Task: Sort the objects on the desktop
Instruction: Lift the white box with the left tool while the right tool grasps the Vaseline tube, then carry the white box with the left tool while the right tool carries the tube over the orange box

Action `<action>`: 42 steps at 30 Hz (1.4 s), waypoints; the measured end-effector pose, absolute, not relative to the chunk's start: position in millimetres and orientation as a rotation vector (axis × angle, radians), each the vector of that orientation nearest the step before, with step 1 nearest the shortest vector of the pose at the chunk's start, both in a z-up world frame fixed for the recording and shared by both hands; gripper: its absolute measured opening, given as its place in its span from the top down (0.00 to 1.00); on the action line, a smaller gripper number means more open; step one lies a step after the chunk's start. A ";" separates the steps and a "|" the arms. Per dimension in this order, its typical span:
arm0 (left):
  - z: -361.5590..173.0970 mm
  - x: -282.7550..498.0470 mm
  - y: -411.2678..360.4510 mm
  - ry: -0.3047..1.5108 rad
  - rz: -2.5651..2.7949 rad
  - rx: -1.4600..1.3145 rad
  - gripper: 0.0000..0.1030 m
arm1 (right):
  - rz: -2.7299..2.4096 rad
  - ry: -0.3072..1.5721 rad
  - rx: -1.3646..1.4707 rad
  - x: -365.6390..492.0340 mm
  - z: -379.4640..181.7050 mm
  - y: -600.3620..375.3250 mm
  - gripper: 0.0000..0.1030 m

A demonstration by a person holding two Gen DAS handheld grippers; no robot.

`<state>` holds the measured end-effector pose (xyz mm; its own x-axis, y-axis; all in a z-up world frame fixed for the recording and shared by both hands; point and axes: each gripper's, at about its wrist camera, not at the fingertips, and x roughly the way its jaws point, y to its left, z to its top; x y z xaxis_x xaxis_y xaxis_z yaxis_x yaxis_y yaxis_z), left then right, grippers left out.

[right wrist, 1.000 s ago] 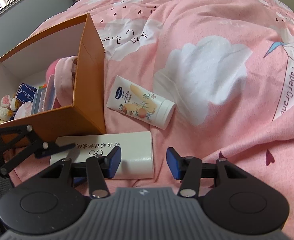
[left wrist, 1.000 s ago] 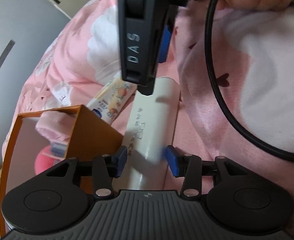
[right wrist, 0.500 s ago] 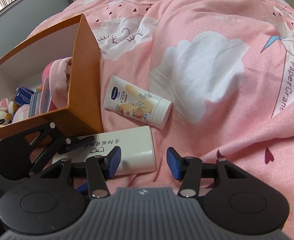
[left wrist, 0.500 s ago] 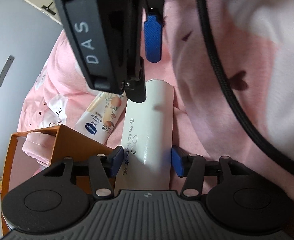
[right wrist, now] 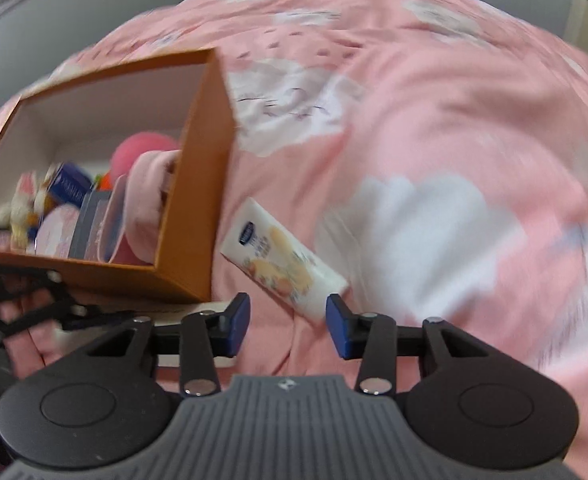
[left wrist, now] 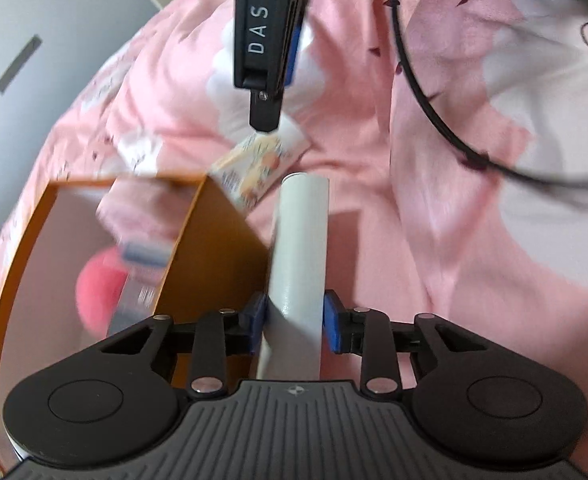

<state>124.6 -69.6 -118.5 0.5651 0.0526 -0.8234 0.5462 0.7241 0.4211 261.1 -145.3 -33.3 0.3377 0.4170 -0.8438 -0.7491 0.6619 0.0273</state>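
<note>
My left gripper is closing, and its blue pads press both sides of a white oblong case that stands on its narrow edge beside the orange box. In the right wrist view only a sliver of that case shows under the box corner. A white hand cream tube with fruit print lies on the pink duvet next to the box. Just short of its cap end, my right gripper is closing with nothing between its pads. In the left wrist view the right gripper's black body hangs over the tube.
The orange box holds a plush toy, a pink ball, a blue packet and a pink cloth. A black cable crosses the pink cloud-print duvet. A grey wall stands behind.
The left jaws opened wider, then closed on the white case, which now stands on its edge. The right gripper has drawn off the case towards the tube and its jaws have narrowed.
</note>
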 end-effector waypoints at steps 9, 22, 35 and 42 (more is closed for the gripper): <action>-107.0 117.3 -34.8 1.066 -0.308 0.652 0.70 | 1.005 0.970 -0.786 283.8 -60.2 -76.9 0.56; -121.6 126.2 -40.4 1.070 -0.310 0.617 0.68 | 1.091 1.032 -0.884 314.5 -92.7 -54.2 0.52; -116.6 126.7 -32.5 1.049 -0.285 0.543 0.69 | 1.058 1.026 -0.811 295.6 -75.3 -76.7 0.80; -106.8 111.8 -27.4 1.036 -0.262 0.492 0.69 | 0.951 0.985 -0.746 267.7 -43.7 -111.0 0.82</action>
